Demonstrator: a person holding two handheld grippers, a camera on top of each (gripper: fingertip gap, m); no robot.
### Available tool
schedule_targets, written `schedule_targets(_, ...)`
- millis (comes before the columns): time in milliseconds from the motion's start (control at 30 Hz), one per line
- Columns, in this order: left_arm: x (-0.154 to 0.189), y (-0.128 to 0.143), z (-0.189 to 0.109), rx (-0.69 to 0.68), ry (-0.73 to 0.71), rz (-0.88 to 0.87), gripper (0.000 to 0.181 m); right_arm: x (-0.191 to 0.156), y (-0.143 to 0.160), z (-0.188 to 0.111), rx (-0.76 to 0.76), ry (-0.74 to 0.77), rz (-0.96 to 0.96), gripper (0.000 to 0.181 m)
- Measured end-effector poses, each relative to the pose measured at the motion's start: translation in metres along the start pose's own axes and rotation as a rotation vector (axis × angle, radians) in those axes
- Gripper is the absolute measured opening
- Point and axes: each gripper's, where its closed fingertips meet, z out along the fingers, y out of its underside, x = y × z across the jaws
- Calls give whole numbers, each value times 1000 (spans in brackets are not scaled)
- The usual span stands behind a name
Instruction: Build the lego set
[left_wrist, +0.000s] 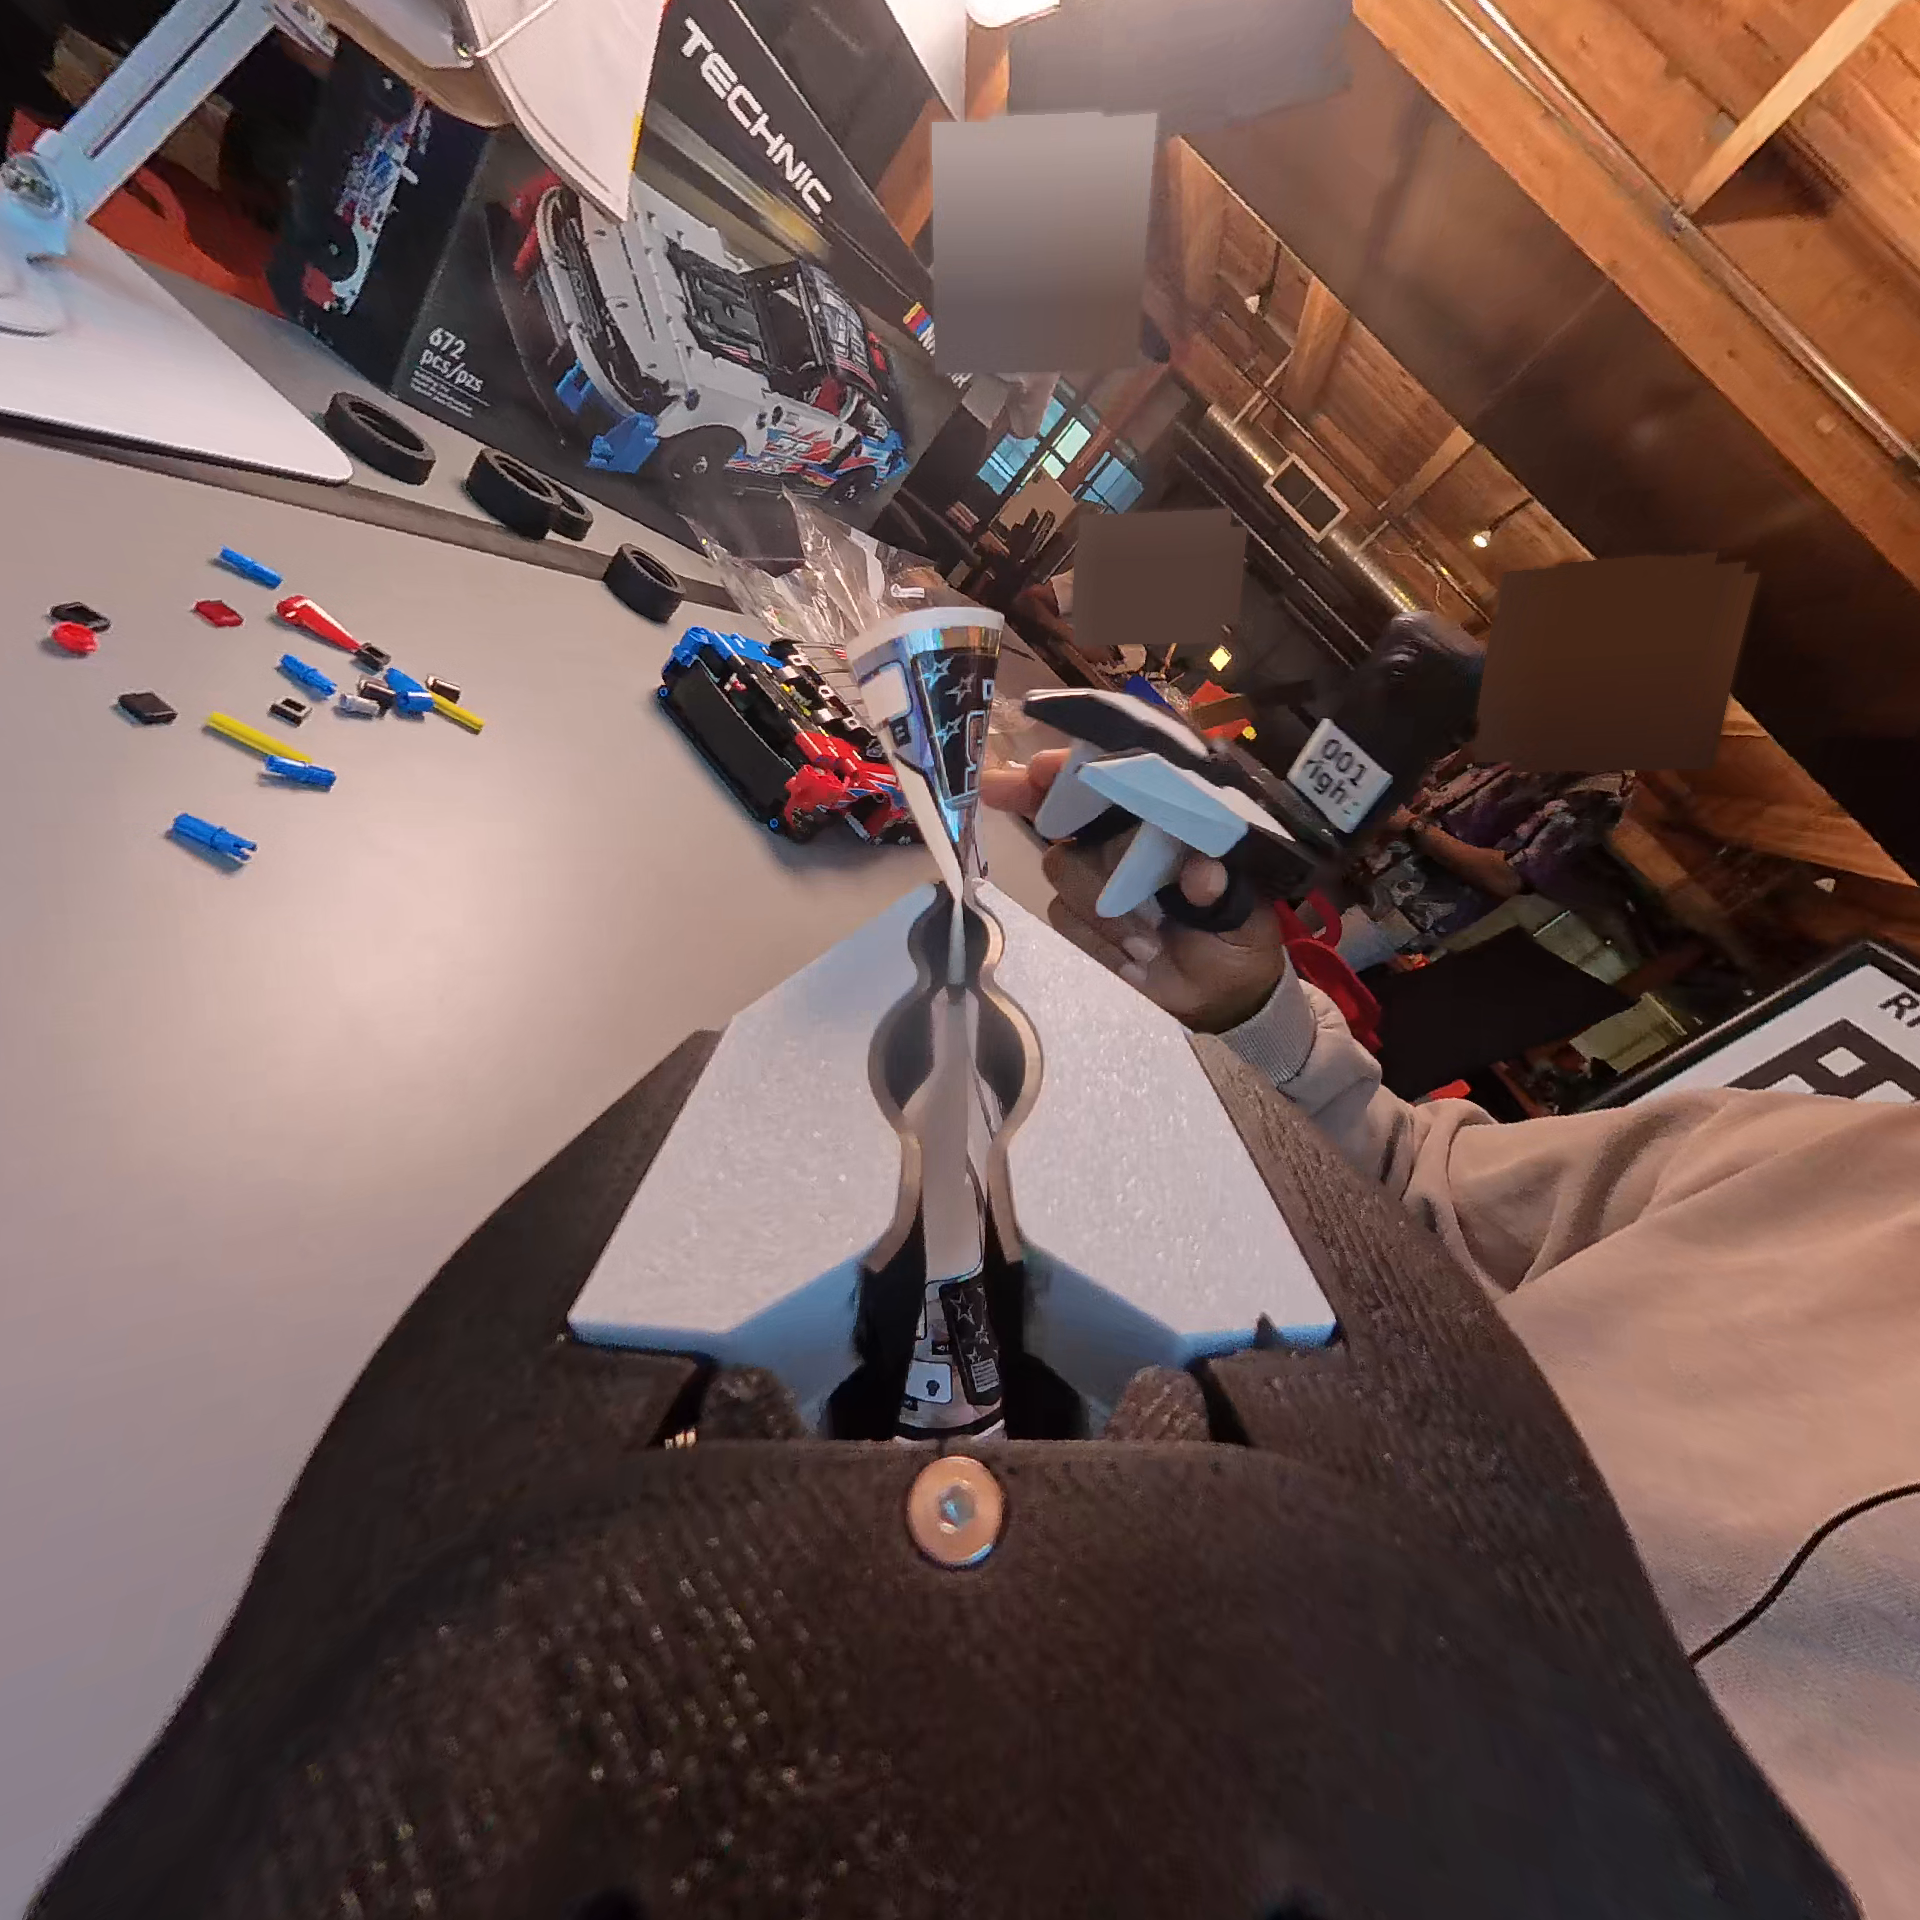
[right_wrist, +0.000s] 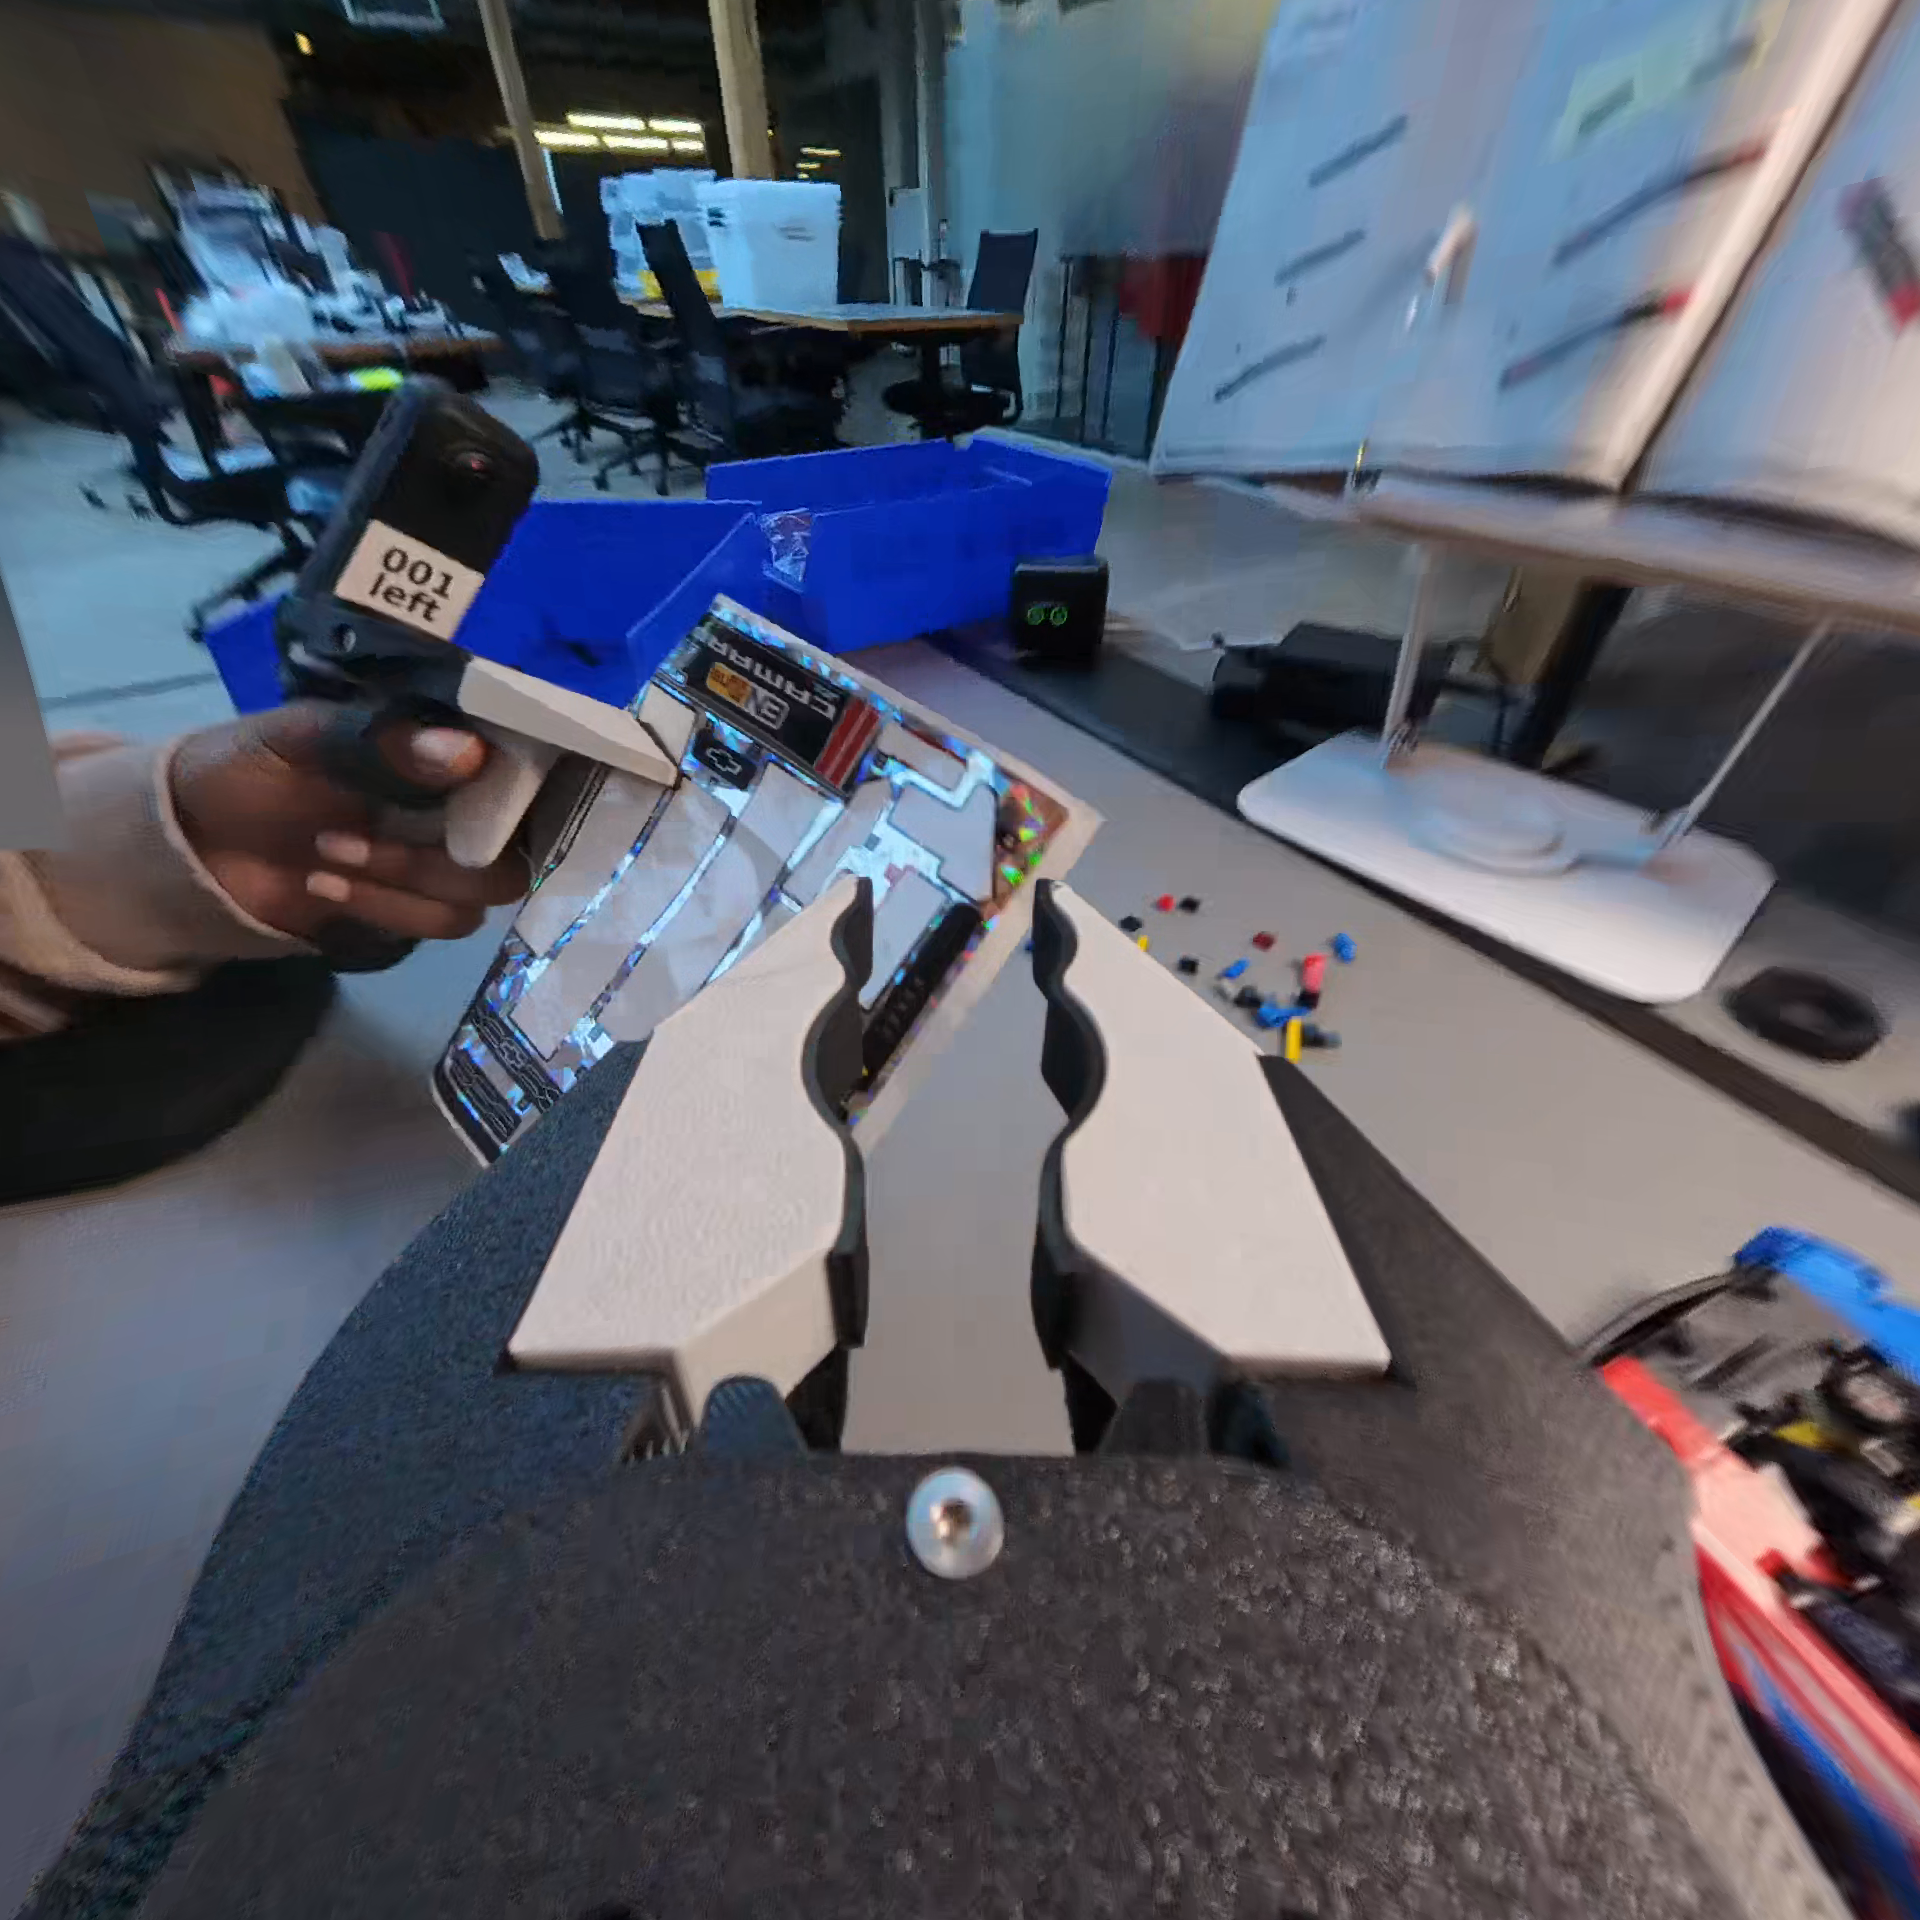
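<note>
My left gripper (left_wrist: 956, 914) is shut on a shiny sticker sheet (left_wrist: 925, 717), seen edge-on and standing up from the fingertips. In the right wrist view the left gripper (right_wrist: 665, 769) holds the sticker sheet (right_wrist: 748, 862) by its upper left part, above the table. My right gripper (right_wrist: 951, 904) is open and empty, with its left finger (right_wrist: 727, 1091) in front of the sheet's lower edge. It also shows in the left wrist view (left_wrist: 1049, 740), just right of the sheet. The partly built red, blue and black lego car (left_wrist: 790, 738) sits on the grey table; it also shows in the right wrist view (right_wrist: 1787, 1455).
Loose small pieces (left_wrist: 301, 686) (right_wrist: 1257, 977) lie scattered on the table. Black tires (left_wrist: 520, 494) and the set box (left_wrist: 675, 312) stand behind them. An instruction booklet (right_wrist: 1558, 260) rests on a white stand (right_wrist: 1507, 852). Blue bins (right_wrist: 904, 540) sit at the far side.
</note>
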Motion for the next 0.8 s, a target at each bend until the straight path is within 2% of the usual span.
schedule_targets(100,-2,5,4,-21,-25,-1,0,-38,-8,8,-42,-76,-227,26)
schedule_targets(167,2,13,10,-52,-20,26,0,-57,6,24,-133,-109,-334,35)
schedule_targets(267,14,23,16,-95,30,90,0,-66,28,41,-239,-116,-489,49)
schedule_targets(400,31,29,15,-129,109,208,0,-82,32,45,-259,-224,-505,48)
schedule_targets(500,43,28,11,-126,172,276,0,-94,27,41,-227,-331,-424,43)
schedule_targets(700,46,29,9,-134,184,363,0,-100,20,32,-165,-386,-384,19)
schedule_targets(800,48,28,9,-119,191,368,1,-102,18,31,-144,-380,-394,13)
